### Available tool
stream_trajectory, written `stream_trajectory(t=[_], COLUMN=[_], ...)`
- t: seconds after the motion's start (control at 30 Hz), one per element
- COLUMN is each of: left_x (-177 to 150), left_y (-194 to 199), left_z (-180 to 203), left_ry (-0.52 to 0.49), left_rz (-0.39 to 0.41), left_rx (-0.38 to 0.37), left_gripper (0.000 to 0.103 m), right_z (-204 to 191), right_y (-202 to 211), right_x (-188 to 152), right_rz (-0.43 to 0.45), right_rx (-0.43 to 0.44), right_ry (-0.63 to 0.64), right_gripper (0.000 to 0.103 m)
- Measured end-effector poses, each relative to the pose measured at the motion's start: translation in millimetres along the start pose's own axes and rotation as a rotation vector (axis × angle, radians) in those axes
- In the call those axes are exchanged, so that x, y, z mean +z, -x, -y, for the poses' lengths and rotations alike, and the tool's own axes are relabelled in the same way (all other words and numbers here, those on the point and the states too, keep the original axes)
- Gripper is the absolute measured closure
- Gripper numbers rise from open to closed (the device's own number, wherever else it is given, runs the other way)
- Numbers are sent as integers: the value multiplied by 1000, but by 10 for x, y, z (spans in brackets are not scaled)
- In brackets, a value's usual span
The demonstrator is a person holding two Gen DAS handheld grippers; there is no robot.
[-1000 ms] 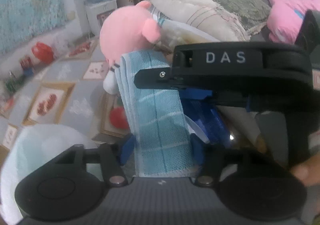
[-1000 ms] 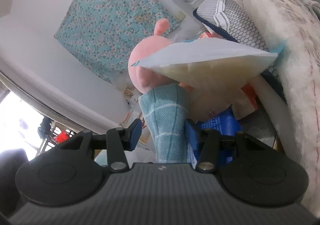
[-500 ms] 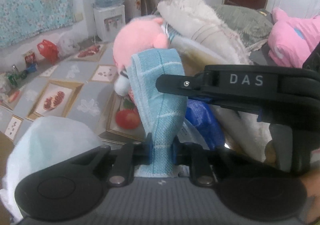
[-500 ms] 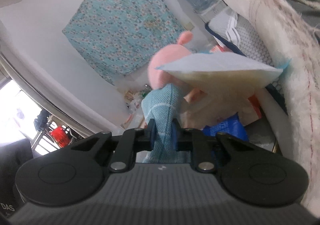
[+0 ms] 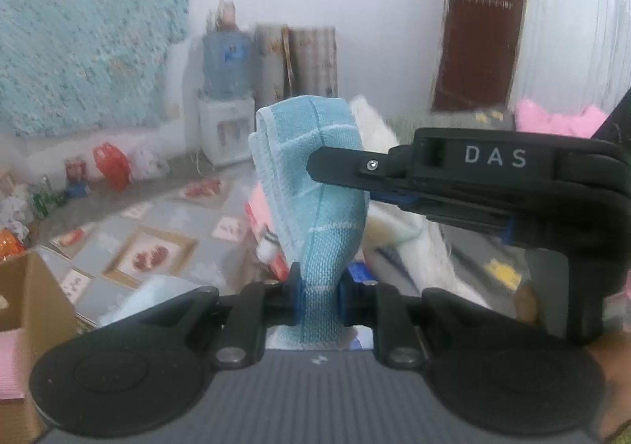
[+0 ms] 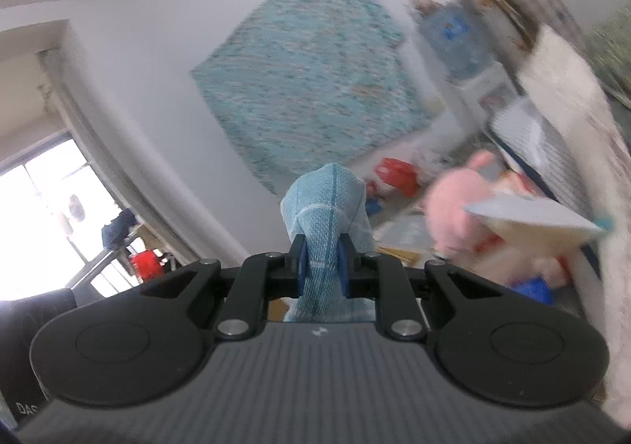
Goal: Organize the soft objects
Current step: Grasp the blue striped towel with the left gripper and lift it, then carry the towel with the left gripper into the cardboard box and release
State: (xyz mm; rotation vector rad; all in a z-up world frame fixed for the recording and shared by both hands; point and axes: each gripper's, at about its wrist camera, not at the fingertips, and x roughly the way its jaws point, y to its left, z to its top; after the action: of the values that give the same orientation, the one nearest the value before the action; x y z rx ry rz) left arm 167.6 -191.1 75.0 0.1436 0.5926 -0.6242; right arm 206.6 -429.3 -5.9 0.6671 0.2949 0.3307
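Observation:
A folded light blue checked towel (image 5: 311,183) is held up in the air by both grippers. My left gripper (image 5: 319,296) is shut on its lower end. My right gripper (image 6: 320,260) is shut on the same towel (image 6: 329,203); in the left wrist view its black body (image 5: 473,176) reaches in from the right and pinches the towel's upper part. A pink plush toy (image 6: 457,207) lies on the pile at the right of the right wrist view. A second pink plush (image 5: 552,120) lies at the far right of the left wrist view.
A cream blanket (image 6: 568,89) and white padded packs (image 6: 532,215) are heaped at the right. A cardboard box (image 5: 27,286) stands at the lower left. A water dispenser (image 5: 226,105) stands by the far wall. Red bags (image 5: 110,164) and clutter lie on the tiled floor.
Both grippers closed on the blue towel and lifted it up and away from the pile. The pink plush and the packs now sit lower and farther off.

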Motion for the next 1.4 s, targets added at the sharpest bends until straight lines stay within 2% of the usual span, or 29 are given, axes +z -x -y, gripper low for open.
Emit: stream_trajectory(t=[0.23,0.4,0.53,0.67,0.77,0.93,1.13,1.23,1.4], left_x=[-9,-60,-130,-239,-324,-418,-456,-592,-614], left_y=[615,983,1190,1221,1124,764,393,390,122], left_z=[-269,-639,-1056,-1510,-1808,-2222,-2622,-2657,-2751], left_ry=[44,91,151,211,261,318,331,332,308], left_rz=[99,126,106,43,-24,-145,-253,-300,-365], left_rx=[56,128,198,282,313,327,346,347,383], left_gripper=[85,85,85,85,85,85,85,85,85], right_z=[-705,-1304,-1749,-2079,-2226,-2307,-2232,-2192,-2114], right_y=[-58,-361,-756,-1260,-1663,-2192,-2551,-2736,-3032], right_x=[110,84,-15,-220,-416,-725,-913,-981,-1054], right_rz=[-38,-137,-252,-389,-493,-629,-719,-752,-786], right_rx=[120,224,292,331,321,248,139,95,46], right_ry=[87,130,144,115,83,73,134,168,211], right_gripper=[88,88,88,88,88,88,88,87,84])
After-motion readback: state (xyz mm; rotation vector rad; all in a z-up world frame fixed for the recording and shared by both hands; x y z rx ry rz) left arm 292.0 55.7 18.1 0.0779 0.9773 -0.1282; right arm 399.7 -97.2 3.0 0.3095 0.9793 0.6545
